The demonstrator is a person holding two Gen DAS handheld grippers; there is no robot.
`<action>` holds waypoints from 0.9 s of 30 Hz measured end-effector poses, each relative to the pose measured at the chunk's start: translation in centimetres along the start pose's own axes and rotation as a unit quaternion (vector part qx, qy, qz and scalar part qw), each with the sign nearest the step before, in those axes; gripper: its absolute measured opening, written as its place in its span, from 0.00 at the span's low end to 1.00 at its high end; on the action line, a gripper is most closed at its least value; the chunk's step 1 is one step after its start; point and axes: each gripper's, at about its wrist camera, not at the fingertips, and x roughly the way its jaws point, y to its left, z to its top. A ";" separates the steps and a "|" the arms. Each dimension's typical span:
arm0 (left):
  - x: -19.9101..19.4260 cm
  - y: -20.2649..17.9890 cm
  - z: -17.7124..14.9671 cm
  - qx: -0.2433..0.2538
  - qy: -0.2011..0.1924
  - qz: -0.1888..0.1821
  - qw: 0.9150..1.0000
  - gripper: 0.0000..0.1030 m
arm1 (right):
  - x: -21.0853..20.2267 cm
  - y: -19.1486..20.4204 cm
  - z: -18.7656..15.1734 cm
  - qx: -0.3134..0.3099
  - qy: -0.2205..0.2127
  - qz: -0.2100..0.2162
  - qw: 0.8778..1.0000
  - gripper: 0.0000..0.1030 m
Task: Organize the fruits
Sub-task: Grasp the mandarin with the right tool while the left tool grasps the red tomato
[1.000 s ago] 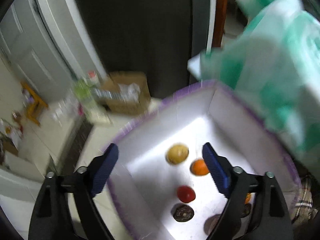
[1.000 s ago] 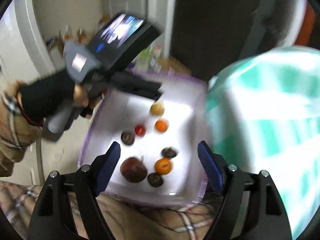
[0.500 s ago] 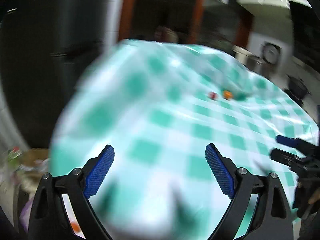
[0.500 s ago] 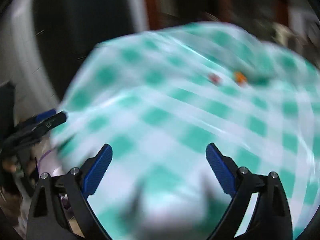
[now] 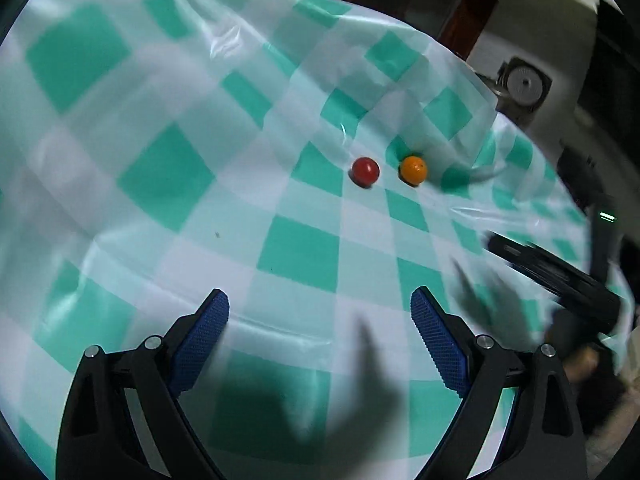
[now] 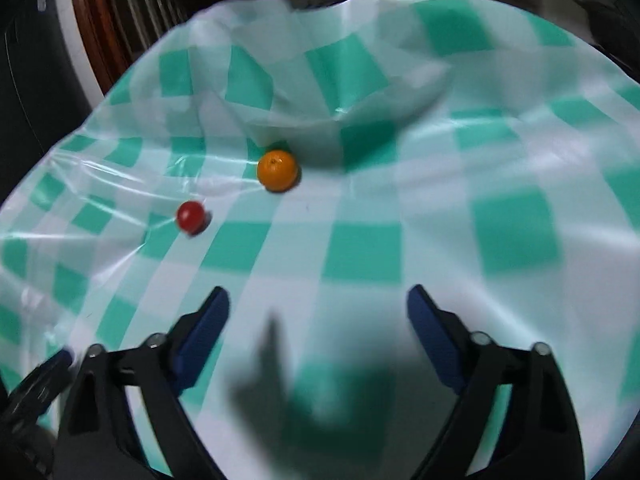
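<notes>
A small red fruit (image 5: 365, 171) and an orange fruit (image 5: 413, 169) lie side by side on a green-and-white checked tablecloth (image 5: 168, 184). In the right wrist view the orange fruit (image 6: 277, 170) sits ahead and left of centre, the red fruit (image 6: 191, 216) further left. My left gripper (image 5: 320, 324) hovers open over the cloth, well short of both fruits, nothing between its fingers. My right gripper (image 6: 318, 320) is also open with nothing between its jaws, which are closing. The right gripper's body (image 5: 560, 276) shows blurred at the left view's right edge.
The tablecloth (image 6: 440, 208) is wrinkled, with a raised fold (image 6: 340, 104) behind the orange fruit. Dark wooden furniture (image 6: 120, 12) stands past the table's far edge. A grey appliance (image 5: 524, 84) sits beyond the table at upper right.
Both grippers have swung away from the white box of fruits on the floor to the checked table. The red and orange fruits on the cloth now appear closer.
</notes>
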 end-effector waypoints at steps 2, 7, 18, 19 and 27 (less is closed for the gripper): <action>-0.4 0.3 -0.1 -0.005 -0.010 -0.012 1.000 0.86 | 1.7 1.1 1.5 -0.009 0.003 -0.003 1.000 0.80; 0.2 0.3 -0.1 -0.009 0.000 -0.008 1.000 0.86 | 6.6 3.8 5.8 -0.038 0.014 -0.016 0.999 0.73; 0.3 0.3 -0.1 -0.010 0.005 -0.007 1.000 0.86 | 12.1 5.6 8.9 -0.051 0.048 -0.057 0.996 0.40; 0.2 0.3 -0.1 -0.011 0.005 -0.007 1.000 0.86 | 11.6 5.6 8.7 -0.057 0.043 -0.058 0.996 0.40; 0.5 0.3 -0.1 -0.009 0.011 -0.007 1.000 0.86 | 0.8 1.4 0.3 0.004 0.007 0.014 1.000 0.40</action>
